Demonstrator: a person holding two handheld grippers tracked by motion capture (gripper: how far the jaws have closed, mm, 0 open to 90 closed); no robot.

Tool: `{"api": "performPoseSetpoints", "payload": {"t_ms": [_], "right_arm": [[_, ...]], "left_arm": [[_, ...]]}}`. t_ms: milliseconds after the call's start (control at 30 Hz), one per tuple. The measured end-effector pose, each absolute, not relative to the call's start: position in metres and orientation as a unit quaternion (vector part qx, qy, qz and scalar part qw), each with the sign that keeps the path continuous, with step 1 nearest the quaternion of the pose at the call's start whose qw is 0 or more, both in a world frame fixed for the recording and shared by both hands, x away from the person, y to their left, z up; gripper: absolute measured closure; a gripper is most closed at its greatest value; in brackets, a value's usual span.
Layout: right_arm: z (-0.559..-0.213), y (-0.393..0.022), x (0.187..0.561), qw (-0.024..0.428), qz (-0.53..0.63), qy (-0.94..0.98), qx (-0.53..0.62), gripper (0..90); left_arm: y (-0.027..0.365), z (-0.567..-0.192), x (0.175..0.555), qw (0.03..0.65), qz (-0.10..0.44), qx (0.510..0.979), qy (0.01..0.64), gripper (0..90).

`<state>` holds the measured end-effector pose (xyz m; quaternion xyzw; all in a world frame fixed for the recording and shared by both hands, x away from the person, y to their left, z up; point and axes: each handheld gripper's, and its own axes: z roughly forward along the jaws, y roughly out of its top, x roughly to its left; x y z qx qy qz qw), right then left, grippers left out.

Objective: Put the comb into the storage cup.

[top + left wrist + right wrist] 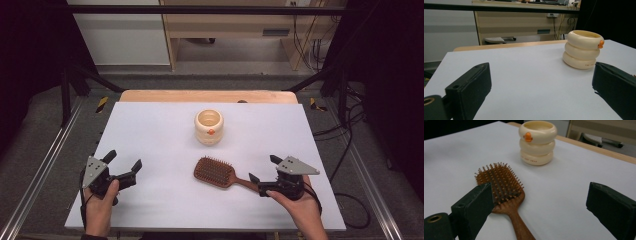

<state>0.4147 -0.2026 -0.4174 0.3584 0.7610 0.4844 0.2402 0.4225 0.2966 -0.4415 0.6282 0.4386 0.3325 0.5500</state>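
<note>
A wooden paddle hairbrush (214, 171) lies bristles up on the white table top (150, 135), its handle pointing toward my right gripper (263, 168). That gripper is open at the table's right front. In the right gripper view the brush (499, 182) reaches in between the wide jaws, close to the left one, and no pad presses on it. A cream ringed cup with an orange duck (208, 126) stands upright at mid table, behind the brush. My left gripper (123, 160) is open at the left front, with nothing between its fingers; its own view shows the cup (582, 48) ahead to the right.
A wooden strip (207, 96) borders the table top's far edge. Metal rails (45, 160) run along both sides of the table. Cables (345, 130) trail on the floor at the right. Desks and cabinets stand beyond the table.
</note>
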Motion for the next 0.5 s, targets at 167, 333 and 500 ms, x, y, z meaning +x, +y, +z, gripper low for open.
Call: {"api": "performPoseSetpoints", "payload": {"t_ms": [167, 333, 500], "right_arm": [[-0.411, -0.19, 0.415, 0.229, 0.458, 0.789, 0.34, 8.1], [-0.407, -0.188, 0.42, 0.215, 0.437, 0.807, 0.335, 8.1], [-0.402, -0.186, 0.425, 0.2, 0.416, 0.823, 0.331, 8.3]], "left_arm": [[0.301, -0.44, 0.417, 0.555, 0.328, 0.627, 0.438, 2.2], [0.306, -0.439, 0.409, 0.552, 0.328, 0.629, 0.438, 2.2], [0.311, -0.437, 0.398, 0.556, 0.33, 0.623, 0.439, 2.2]]}}
